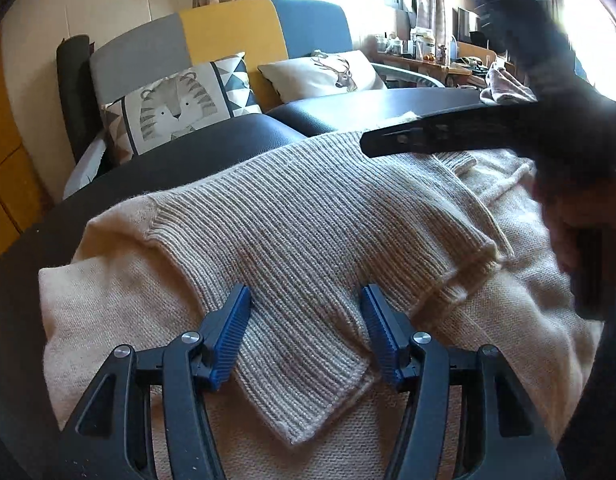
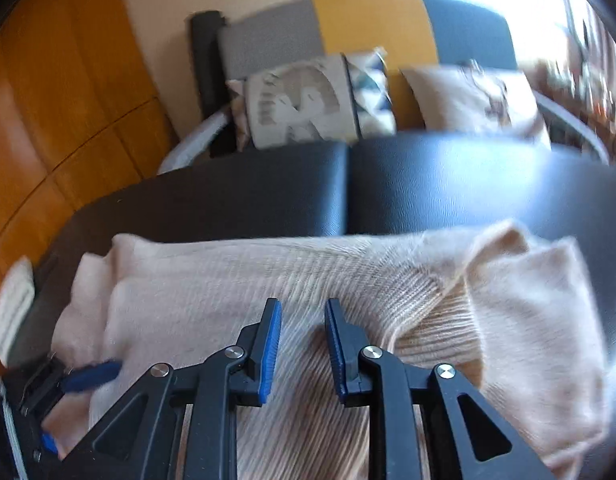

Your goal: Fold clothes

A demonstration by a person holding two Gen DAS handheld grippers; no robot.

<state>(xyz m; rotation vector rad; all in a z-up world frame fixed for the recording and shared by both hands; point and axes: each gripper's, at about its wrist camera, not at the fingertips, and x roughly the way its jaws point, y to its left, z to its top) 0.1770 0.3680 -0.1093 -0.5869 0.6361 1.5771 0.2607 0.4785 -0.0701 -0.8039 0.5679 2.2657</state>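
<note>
Lying across a dark round table [image 1: 36,236], a beige knit sweater [image 1: 308,208] is partly folded, its ribbed panel laid over the body. Both the left gripper [image 1: 306,300] and right gripper [image 2: 302,312] hover over it, fingers apart and gripping nothing, seemingly placed to smooth or take the next fold. At twelve o'clock, a cushioned sofa [image 1: 232,28] backs onto sunlit curtains.

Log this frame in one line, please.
left gripper: open over sweater | right gripper: open, empty | sweater partly folded on table
</note>
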